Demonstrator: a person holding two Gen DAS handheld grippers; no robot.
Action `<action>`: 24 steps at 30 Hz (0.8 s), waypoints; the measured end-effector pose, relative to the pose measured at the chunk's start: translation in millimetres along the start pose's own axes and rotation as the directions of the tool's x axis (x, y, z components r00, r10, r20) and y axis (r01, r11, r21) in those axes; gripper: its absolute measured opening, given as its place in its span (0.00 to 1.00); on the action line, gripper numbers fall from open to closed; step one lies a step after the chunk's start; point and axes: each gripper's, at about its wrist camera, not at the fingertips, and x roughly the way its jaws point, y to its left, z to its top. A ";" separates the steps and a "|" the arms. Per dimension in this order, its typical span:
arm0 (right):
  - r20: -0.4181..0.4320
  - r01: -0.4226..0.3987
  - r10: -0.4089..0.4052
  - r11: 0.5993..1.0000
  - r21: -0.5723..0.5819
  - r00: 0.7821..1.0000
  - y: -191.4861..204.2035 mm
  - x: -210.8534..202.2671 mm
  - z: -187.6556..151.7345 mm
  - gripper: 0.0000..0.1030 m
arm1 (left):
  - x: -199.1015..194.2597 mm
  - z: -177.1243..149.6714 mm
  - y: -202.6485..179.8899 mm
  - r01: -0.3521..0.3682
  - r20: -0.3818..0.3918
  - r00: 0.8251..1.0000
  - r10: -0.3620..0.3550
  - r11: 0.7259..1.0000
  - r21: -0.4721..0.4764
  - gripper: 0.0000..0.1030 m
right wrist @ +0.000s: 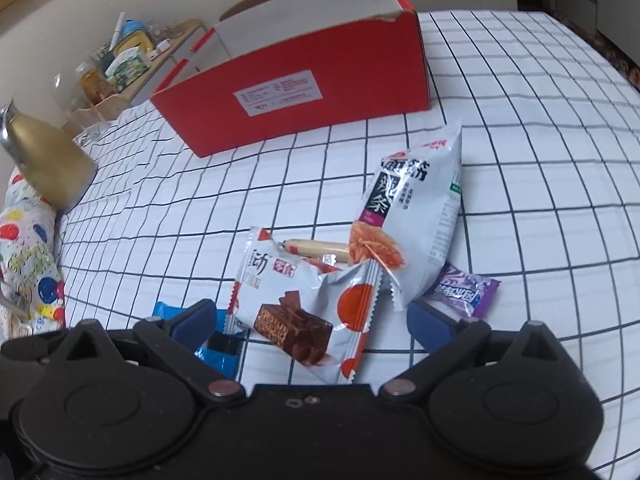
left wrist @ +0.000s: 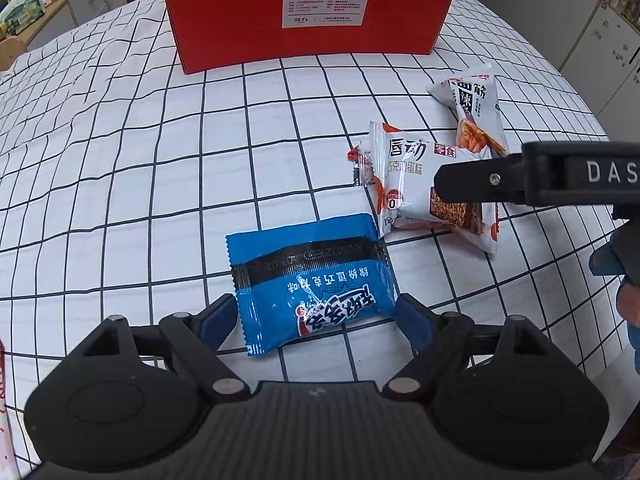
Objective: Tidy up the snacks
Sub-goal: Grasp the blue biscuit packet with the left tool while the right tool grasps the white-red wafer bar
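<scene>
A red cardboard box [left wrist: 304, 20] stands open at the far side of the checked tablecloth; it also shows in the right wrist view [right wrist: 296, 96]. My left gripper [left wrist: 316, 314] is open, its blue pads on either side of a blue snack packet [left wrist: 308, 280] lying on the cloth. My right gripper [right wrist: 312, 320] is open around a white chocolate cake packet [right wrist: 300, 308], also seen in the left wrist view [left wrist: 424, 184]. A white spicy strip packet [right wrist: 416, 208] leans beside it. A sausage stick [right wrist: 320, 248] and a purple candy packet [right wrist: 464, 292] lie partly hidden.
The checked tablecloth [left wrist: 140, 160] covers the table. A gold bottle [right wrist: 48, 160] and a balloon-print bag [right wrist: 28, 264] sit at the left edge. A shelf with clutter [right wrist: 128, 56] stands behind the table. Cabinets [left wrist: 592, 32] line the far right.
</scene>
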 end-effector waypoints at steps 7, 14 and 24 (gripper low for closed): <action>-0.037 -0.014 0.015 0.999 0.039 0.999 3.2 11.0 -0.5 0.96 | 6.0 3.5 2.5 0.007 -0.016 1.000 -0.008 1.000 -0.021 0.84; -0.056 -0.002 0.004 0.999 0.039 0.998 10.2 17.8 -1.4 0.82 | 8.1 5.8 3.0 0.010 -0.019 1.000 -0.010 0.999 -0.031 0.84; -0.025 -0.009 0.011 0.996 0.092 1.000 1.0 9.3 1.1 0.54 | 5.3 5.3 8.4 0.020 -0.002 1.000 -0.020 0.997 -0.068 0.81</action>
